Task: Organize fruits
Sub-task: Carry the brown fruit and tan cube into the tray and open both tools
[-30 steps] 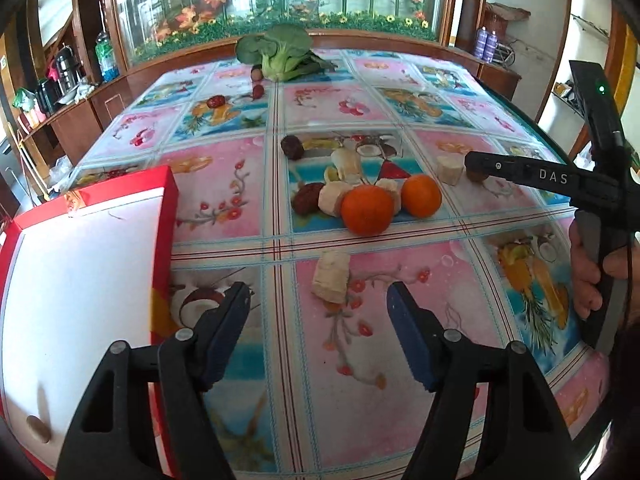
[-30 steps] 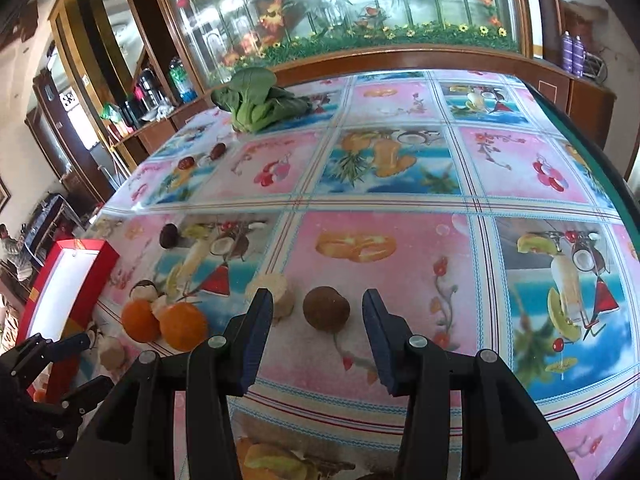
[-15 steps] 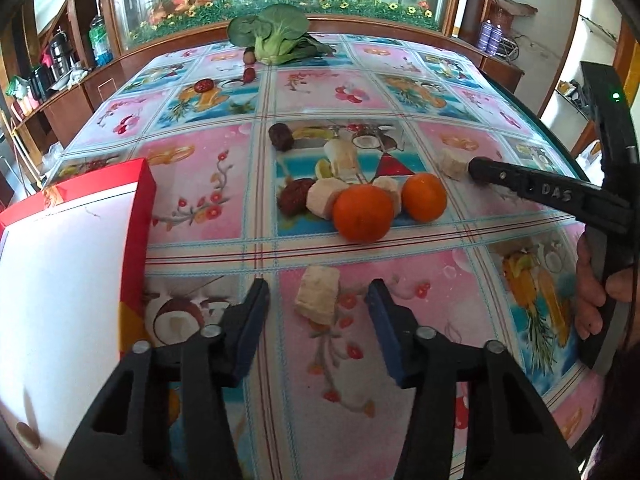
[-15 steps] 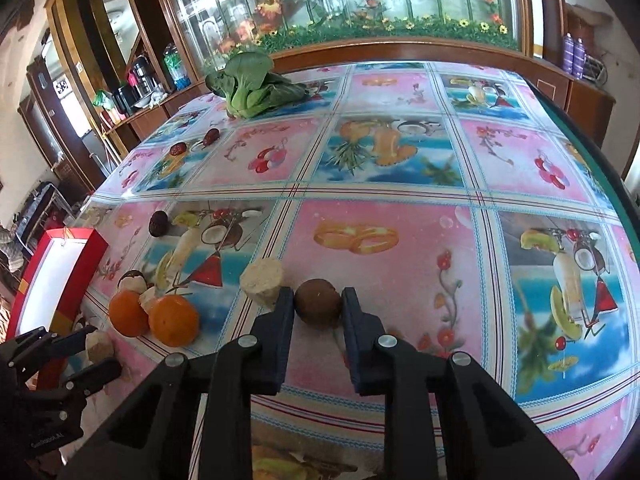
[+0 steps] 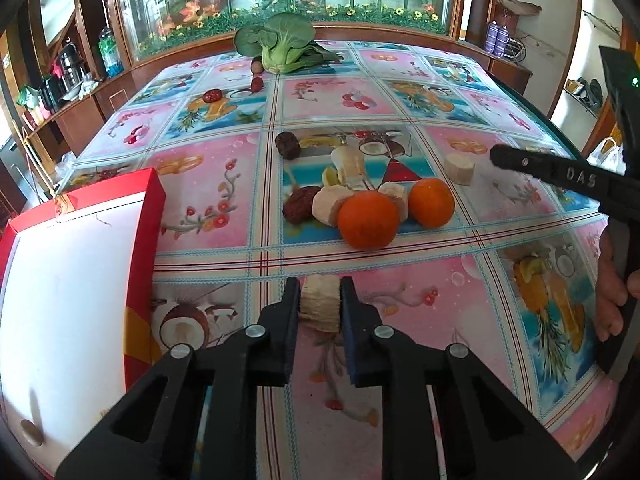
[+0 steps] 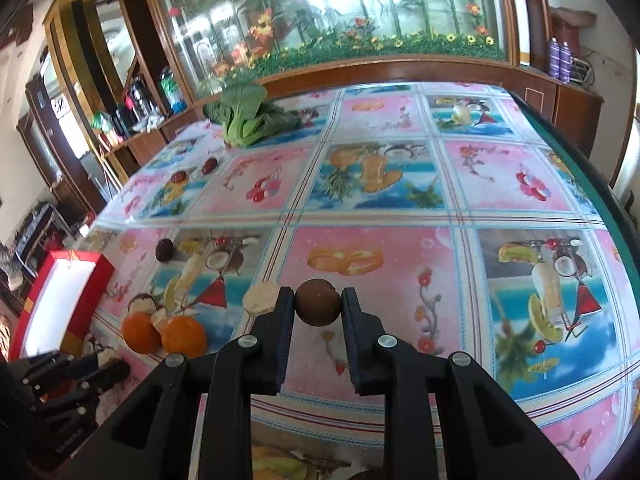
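Left wrist view is showing the left gripper (image 5: 320,304) clamping a pale fruit chunk (image 5: 320,308) on the table (image 5: 440,320), beside the red box (image 5: 144,240). Right gripper (image 6: 318,306) is squeezing a brown round fruit (image 6: 318,307), near two oranges (image 6: 164,334).

Only lettering you can actually read is "DAS", in pale capitals on the black finger of your right gripper (image 5: 496,156), seen from the left wrist camera. Your left gripper (image 6: 116,364) has small print on its body too, way too blurry.
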A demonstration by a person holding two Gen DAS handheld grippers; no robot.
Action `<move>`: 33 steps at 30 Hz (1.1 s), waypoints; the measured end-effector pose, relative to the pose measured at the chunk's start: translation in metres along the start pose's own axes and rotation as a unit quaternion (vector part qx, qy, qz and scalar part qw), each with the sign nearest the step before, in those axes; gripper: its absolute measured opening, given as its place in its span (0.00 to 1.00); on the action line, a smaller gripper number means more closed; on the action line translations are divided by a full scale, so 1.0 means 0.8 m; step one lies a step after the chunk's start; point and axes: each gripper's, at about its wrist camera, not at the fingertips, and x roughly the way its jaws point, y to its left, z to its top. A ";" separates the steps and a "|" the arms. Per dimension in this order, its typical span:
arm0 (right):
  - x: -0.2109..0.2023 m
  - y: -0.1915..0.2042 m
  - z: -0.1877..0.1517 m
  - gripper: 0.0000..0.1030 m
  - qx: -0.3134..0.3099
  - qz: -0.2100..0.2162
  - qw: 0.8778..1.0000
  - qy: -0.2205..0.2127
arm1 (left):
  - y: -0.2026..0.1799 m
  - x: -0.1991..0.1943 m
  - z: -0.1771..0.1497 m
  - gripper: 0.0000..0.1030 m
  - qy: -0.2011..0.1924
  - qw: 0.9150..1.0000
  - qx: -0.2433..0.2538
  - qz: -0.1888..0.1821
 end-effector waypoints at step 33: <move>-0.025 0.110 -0.028 0.22 -0.042 0.122 0.991 -0.042 | 0.148 -0.155 -0.057 0.20 -0.110 0.983 -0.135 0.055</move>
